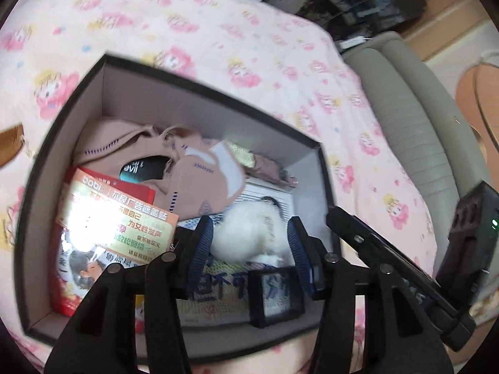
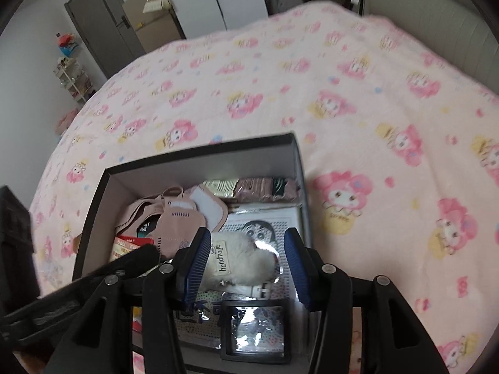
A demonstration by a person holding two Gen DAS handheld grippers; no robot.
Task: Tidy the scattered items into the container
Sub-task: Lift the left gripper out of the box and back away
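The dark-rimmed box [image 1: 67, 99] sits open on the bed, filling the lower left of the left wrist view, and it's packed. A white fluffy pouch [image 2: 246, 254] with a "handmade" tag lies at lower centre on a white pegboard sheet [image 2: 280, 221], with pink knit garments [image 1: 187, 168] bunched behind it at centre. An orange printed packet [image 1: 121, 227] lies flat at the left, a small black frame [image 2: 254, 330] at the near wall.

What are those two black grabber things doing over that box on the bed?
A person is tidying things into the box on the pink blanket. Both grabbers hang over it: the left gripper and the right gripper, each with jaws apart and nothing pinched. A fluffy white toy lies inside below them, beside a pink top and packets. A brown comb is still out on the blanket.
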